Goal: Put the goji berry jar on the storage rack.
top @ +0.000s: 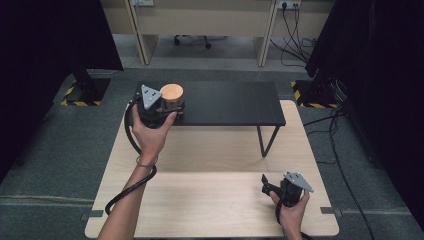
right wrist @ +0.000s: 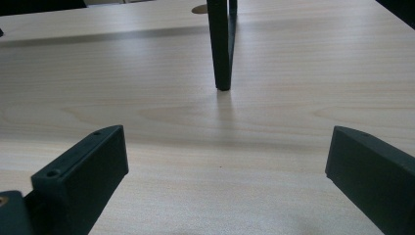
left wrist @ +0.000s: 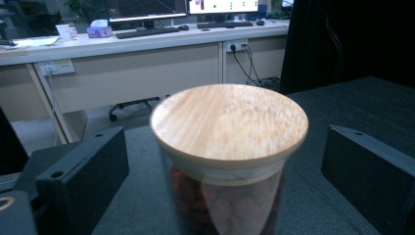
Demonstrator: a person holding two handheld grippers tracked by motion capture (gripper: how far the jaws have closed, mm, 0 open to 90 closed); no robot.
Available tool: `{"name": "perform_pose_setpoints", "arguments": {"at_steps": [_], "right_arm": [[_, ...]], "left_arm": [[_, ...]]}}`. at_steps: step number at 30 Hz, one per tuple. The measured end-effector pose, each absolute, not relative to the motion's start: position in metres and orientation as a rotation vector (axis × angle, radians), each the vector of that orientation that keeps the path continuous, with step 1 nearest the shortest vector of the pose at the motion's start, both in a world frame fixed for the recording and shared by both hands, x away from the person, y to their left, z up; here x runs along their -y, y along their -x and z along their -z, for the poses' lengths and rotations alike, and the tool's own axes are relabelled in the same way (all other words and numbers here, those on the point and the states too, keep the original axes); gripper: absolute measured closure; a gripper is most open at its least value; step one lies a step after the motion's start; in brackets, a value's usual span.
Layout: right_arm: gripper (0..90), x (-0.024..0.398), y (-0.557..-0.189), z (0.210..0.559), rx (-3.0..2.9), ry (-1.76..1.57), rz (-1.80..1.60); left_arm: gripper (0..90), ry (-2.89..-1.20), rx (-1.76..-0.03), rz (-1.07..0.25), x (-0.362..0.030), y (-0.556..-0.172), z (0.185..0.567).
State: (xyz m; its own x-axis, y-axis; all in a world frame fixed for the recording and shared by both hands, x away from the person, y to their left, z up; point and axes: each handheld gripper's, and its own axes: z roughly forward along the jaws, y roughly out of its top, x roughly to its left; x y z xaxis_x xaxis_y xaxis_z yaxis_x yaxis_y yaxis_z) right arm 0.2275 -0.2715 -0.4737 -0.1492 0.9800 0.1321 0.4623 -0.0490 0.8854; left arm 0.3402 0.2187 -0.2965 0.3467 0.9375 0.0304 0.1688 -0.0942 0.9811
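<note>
One jar (left wrist: pixel 229 161) upright — bamboo lid up — between left gripper (left wrist: pixel 222 181) jaws spread wide, clear of it.

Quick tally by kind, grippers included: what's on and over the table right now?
Clear glass jar with round wooden lid, standing on the shelf between the open left jaws: 1
Low black metal shelf on the table: 1
Light wooden table: 1
Handheld black grippers, left gripper and right gripper, both open: 2
Total: 5
</note>
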Motion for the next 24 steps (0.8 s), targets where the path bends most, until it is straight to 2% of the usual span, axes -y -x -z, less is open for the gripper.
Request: {"name": "perform_pose_setpoints", "arguments": {"at_steps": [10, 24], "right_arm": [[2.1, 0.271, -0.228, 0.474, -1.652, -1.541, -1.151], [2.0, 0.271, -0.227, 0.473, -1.650, -1.544, -1.149]], "left_arm": [[3.0, -1.527, -1.002, -0.937, -0.221, -0.312, 0.299], [3.3, -1.517, -0.981, -0.936, -0.234, -0.276, 0.337]]}}
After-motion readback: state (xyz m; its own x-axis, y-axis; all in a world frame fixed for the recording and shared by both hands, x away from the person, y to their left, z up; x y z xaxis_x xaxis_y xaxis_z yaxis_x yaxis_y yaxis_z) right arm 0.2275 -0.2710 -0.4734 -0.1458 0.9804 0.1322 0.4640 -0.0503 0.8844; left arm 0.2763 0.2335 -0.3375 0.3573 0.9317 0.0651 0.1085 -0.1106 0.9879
